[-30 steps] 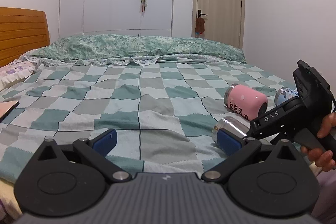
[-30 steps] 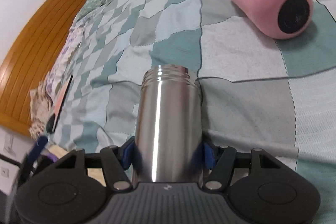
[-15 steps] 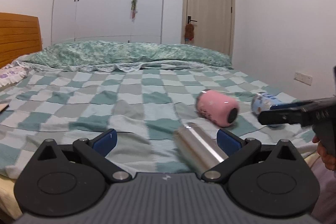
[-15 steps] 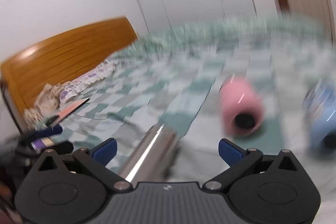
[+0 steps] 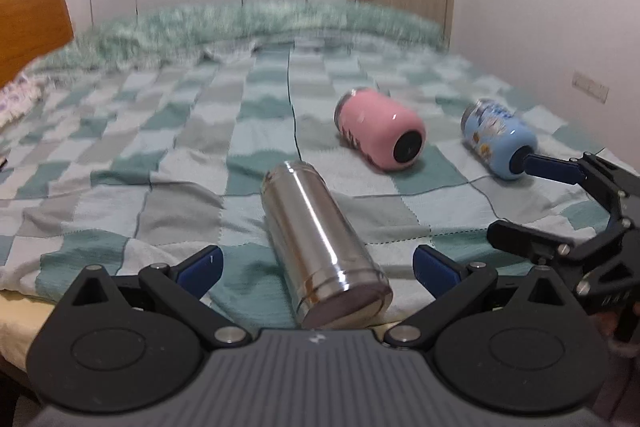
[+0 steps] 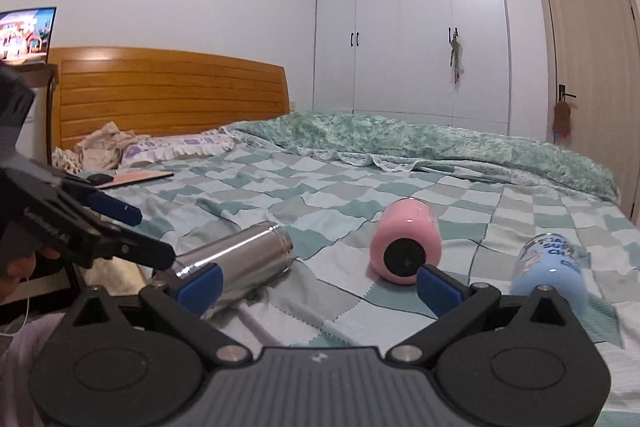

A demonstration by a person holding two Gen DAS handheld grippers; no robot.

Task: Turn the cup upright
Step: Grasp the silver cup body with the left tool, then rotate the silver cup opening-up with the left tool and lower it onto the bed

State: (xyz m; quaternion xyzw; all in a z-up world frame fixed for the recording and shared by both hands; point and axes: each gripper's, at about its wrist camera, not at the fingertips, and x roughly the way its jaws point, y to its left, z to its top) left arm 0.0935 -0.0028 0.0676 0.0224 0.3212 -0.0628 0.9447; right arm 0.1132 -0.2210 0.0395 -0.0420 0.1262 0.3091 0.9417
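Wide bed [image 6: 280, 183] under a teal, grey and white checked quilt, orange slatted wooden headboard [image 6: 172, 95] at one end, rumpled green floral duvet [image 6: 440, 143] along the far side, white wardrobe [image 6: 412, 23] and beige door [image 6: 592, 67] behind. Three cups on their sides on the quilt near the front edge. Largest and nearest: tall brushed stainless-steel cylindrical cup [image 5: 320, 247], flat closed base toward the left gripper [image 5: 316, 267], threaded mouth pointing away up the bed, long axis running almost straight along that gripper's line of sight with a slight lean to the left at the far end. Sits between the left gripper's blue-padded fingers [image 5: 200, 265], both spread wide and touching nothing. Next: squat pink cup with a black base disc [image 5: 380, 131], further up the bed and to the right. Then the small light-blue printed cup [image 5: 498, 135], furthest right. Right gripper [image 6: 316, 287] likewise spread apart and empty, aimed toward the pink cup [image 6: 406, 243], with the steel cup [image 6: 244, 263] off to its left and the blue cup [image 6: 552, 271] to its right. Left gripper plainly the nearer to the steel cup. Likely need: closing across the body, then swinging the mouth up. Bed edge close beneath the cup's base, so little room nearward; open quilt ahead and to the left, pink cup well apart on the right.
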